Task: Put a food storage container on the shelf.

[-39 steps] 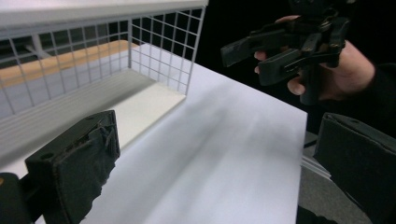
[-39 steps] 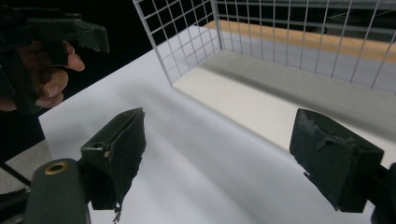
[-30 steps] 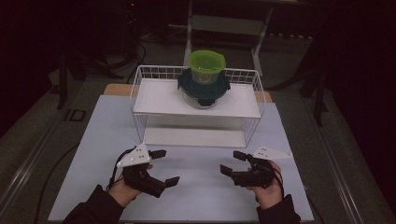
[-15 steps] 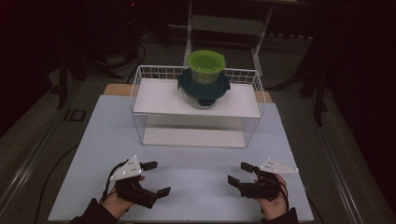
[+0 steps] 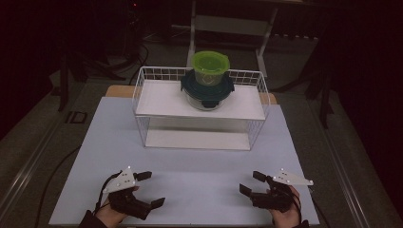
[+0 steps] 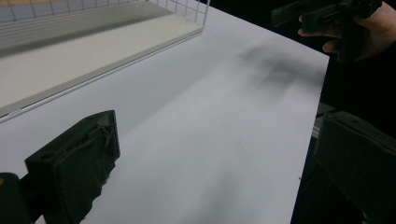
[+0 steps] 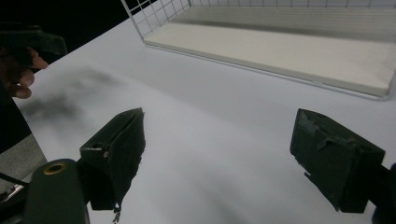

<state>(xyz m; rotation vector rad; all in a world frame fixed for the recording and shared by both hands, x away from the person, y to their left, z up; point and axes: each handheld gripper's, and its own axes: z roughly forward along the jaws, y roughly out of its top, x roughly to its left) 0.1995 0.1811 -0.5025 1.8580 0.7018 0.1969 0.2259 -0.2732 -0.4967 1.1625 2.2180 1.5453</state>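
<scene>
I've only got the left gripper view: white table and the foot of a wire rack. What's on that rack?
Observer: On its top shelf, a green tub sits stacked on a dark-lidded container.
Operator: Where along the shelf?
Observer: Near the middle, toward the back edge.
Operator: Is my right gripper open?
Observer: Yes, the right gripper has its jaws wide apart, with nothing between them, over bare table.
</scene>
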